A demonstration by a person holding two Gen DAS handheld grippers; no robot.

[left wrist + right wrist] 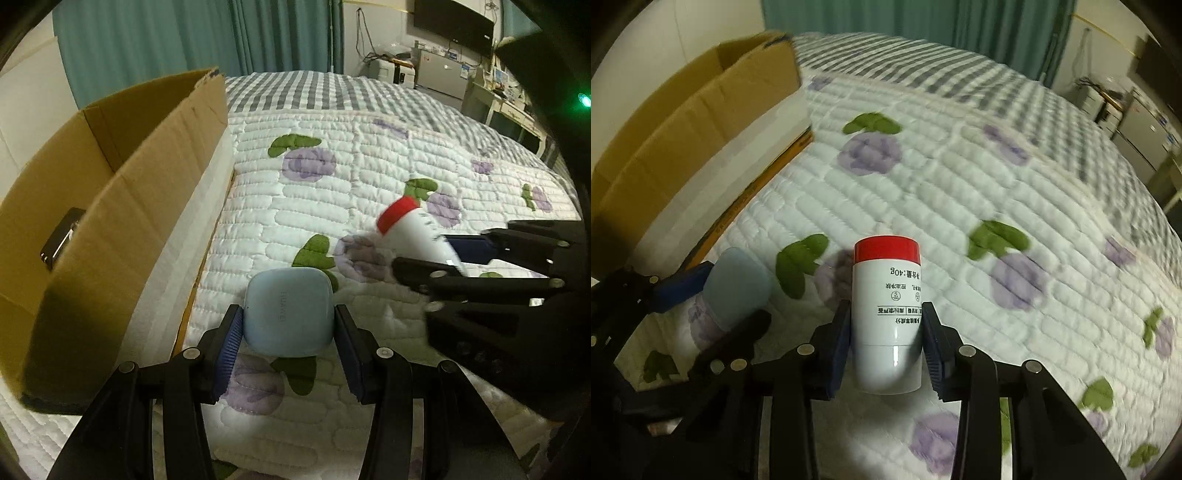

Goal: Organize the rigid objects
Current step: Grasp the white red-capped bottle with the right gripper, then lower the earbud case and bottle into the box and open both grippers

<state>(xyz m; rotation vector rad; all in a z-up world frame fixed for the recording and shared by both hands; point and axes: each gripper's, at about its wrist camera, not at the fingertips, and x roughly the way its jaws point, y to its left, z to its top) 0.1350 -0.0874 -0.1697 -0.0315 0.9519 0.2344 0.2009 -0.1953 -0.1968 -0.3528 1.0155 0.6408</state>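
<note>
My left gripper point(288, 314) is shut on a light blue earbuds case point(288, 310) and holds it above the quilted bed. My right gripper point(886, 317) is shut on a white bottle with a red cap point(886, 314), also above the bed. In the left wrist view the right gripper point(424, 254) and its bottle point(413, 229) sit to the right. In the right wrist view the left gripper point(731, 291) with the blue case point(737, 288) sits at the lower left. An open cardboard box point(110, 192) stands on the left, with a dark object point(61, 236) inside.
The bed point(351, 177) has a white quilt with purple flowers and a grey checked blanket point(295, 88) at the far end. Green curtains hang behind. A desk, small fridge and monitor stand at the far right point(443, 70). The box also shows in the right wrist view point(694, 122).
</note>
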